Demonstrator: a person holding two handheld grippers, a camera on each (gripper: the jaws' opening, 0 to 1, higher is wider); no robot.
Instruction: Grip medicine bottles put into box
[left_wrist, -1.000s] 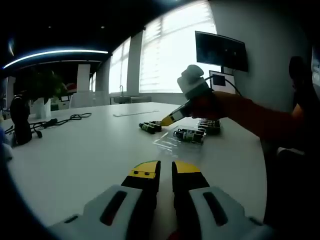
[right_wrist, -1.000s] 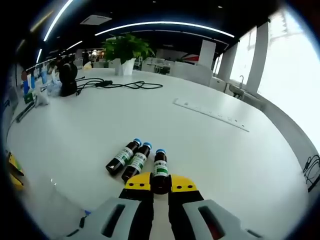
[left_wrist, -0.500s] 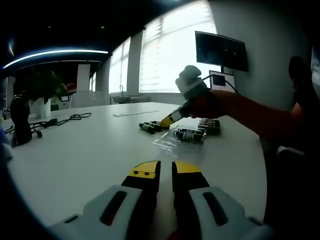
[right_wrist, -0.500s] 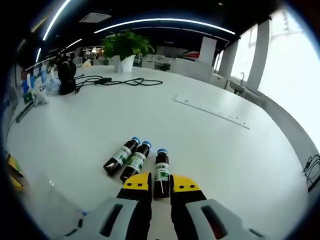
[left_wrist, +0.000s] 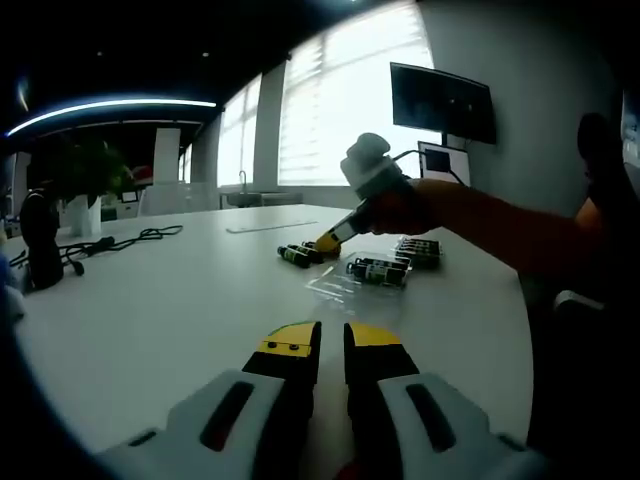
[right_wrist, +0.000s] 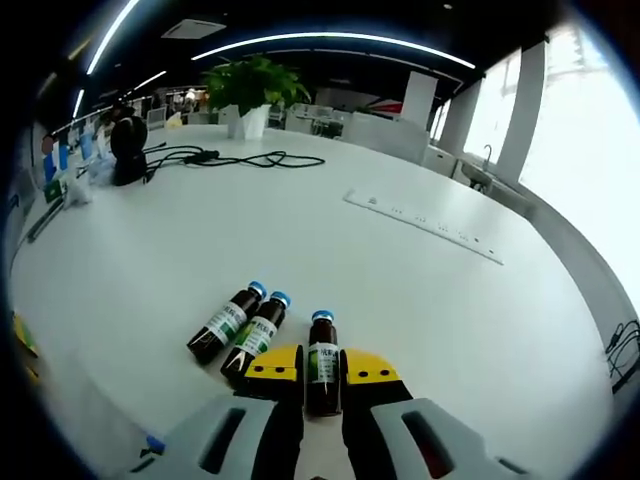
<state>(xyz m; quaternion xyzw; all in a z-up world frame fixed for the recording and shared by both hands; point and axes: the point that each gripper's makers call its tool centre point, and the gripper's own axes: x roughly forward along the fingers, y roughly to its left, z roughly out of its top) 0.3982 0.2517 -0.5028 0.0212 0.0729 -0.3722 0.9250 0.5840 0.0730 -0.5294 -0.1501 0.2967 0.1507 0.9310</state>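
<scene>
A: Left gripper view. What do you log?

B: Left gripper (left_wrist: 330, 345) low over the white table (left_wrist: 160, 300), jaws nearly together, nothing between them. Across the table the right gripper (left_wrist: 328, 241) reaches in from the right, held by a hand (left_wrist: 400, 212) with an orange sleeve (left_wrist: 510, 235). Its yellow tips sit at a few dark bottles (left_wrist: 298, 253) lying on the table.

A: Other bottles?

B: Yes. More bottles (left_wrist: 380, 270) lie on a clear tray (left_wrist: 345, 283) near the right gripper, and a further group (left_wrist: 420, 250) just behind. Whether that is the box, I cannot tell. A monitor (left_wrist: 442, 102) hangs on the wall; a cable (left_wrist: 130, 238) runs on the far left.

A: Right gripper view?

B: Right gripper (right_wrist: 322, 366) has its jaws closed on one bottle (right_wrist: 321, 358), blue cap pointing away, green-and-white label between the yellow tips. Two more bottles, a pair (right_wrist: 232, 326), lie side by side just left of it, touching each other, caps pointing away.

A: Background?

B: A power strip (right_wrist: 425, 227) lies farther out on the table, a black cable (right_wrist: 240, 158) beyond, and a potted plant (right_wrist: 250, 95) at the far edge.
</scene>
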